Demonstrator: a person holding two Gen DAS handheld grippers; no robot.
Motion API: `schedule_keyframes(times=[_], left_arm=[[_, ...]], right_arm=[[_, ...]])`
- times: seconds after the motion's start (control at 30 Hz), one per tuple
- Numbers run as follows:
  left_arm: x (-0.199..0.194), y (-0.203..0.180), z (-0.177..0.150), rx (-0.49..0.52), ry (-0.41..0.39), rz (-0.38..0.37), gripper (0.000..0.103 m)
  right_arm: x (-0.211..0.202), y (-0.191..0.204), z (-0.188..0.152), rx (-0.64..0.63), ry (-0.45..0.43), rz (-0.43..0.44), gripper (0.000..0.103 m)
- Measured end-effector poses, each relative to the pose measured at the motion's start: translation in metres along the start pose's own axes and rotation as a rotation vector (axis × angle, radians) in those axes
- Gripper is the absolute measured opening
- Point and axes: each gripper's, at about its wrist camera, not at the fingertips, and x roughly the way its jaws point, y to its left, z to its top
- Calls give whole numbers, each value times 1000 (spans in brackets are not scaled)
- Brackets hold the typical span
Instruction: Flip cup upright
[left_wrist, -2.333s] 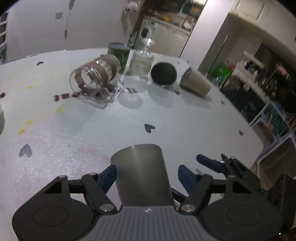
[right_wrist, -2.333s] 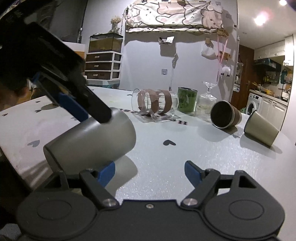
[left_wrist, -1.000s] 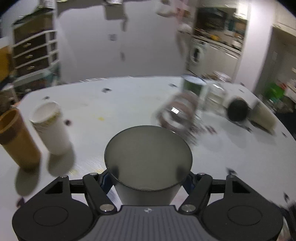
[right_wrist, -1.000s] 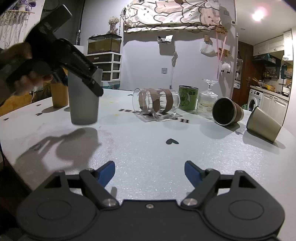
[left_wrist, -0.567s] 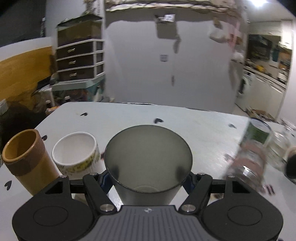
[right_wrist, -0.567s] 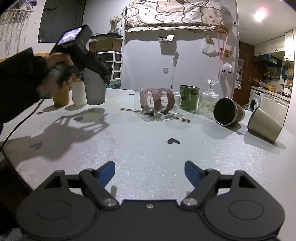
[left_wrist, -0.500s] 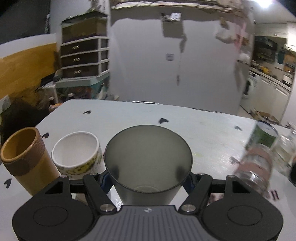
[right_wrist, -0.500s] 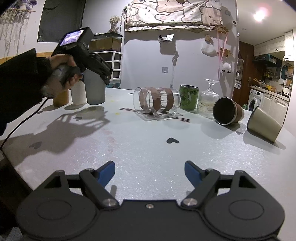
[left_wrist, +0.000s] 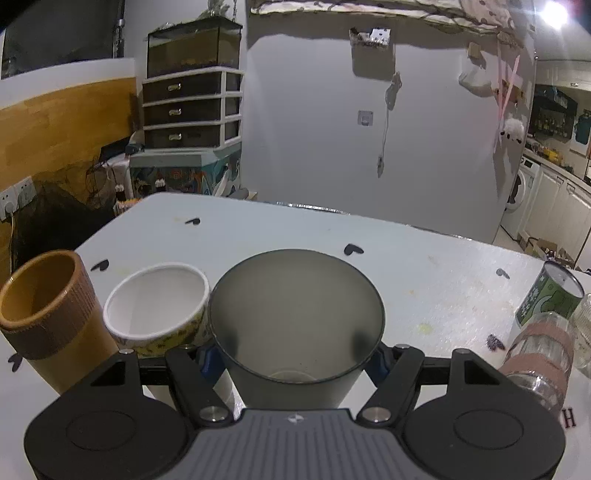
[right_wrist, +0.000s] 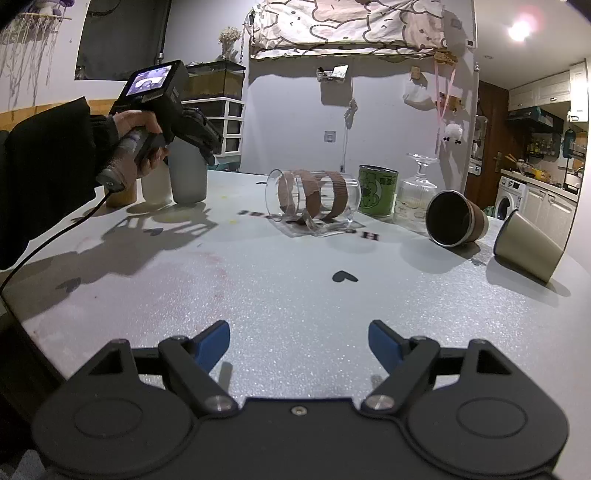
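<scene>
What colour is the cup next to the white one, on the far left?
Orange-brown, with a darker brown ribbed band: the brown cup, clearest in the left wrist view.

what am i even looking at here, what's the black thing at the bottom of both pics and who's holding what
No robot here: a person holds a handheld claw in each hand, and each claw has a camera looking out along its two blue-tipped fingers. The black shape at the bottom of each picture is that claw's own body.

The left claw view looks down into a grey cup, upright and gripped between its fingers. Beside it stand a white cup and a brown cup.

The right claw view shows that claw open and empty above the white table. At far left you see the person's hand holding the other claw on the grey cup. Further back lie a clear mug, a dark cup and a tan cup on their sides, with a green can upright.
</scene>
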Motion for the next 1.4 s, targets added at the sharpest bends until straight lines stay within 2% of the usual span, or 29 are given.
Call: schedule_keyframes(times=[0.13, 0.27, 0.4, 0.5, 0.7, 0.93, 1.0, 1.27, 1.4], left_arm=[[7, 4, -3, -39, 33, -18, 79], [6, 3, -5, -25, 34, -18, 82], [2, 2, -6, -9, 53, -50, 93], [-9, 1, -8, 11, 45, -68, 93], [-46, 3, -21, 47, 18, -116, 95], [-106, 5, -50, 107, -81, -164, 95], [-118, 7, -57, 131, -89, -182, 99], [-167, 26, -105, 138, -154, -187, 103], [-186, 33, -124, 129, -187, -164, 103]], right_arm=[[0, 0, 0, -2, -2, 0, 83], [-1, -1, 0, 0, -2, -3, 83], [-1, -1, 2, 2, -6, -2, 83], [-3, 1, 2, 1, -12, 3, 83], [-5, 0, 11, 17, -38, 10, 83], [-5, 2, 36, 28, -87, 28, 84], [-6, 2, 44, 37, -107, 38, 84], [-5, 6, 64, 45, -148, 46, 90], [-5, 9, 67, 45, -156, 47, 96]])
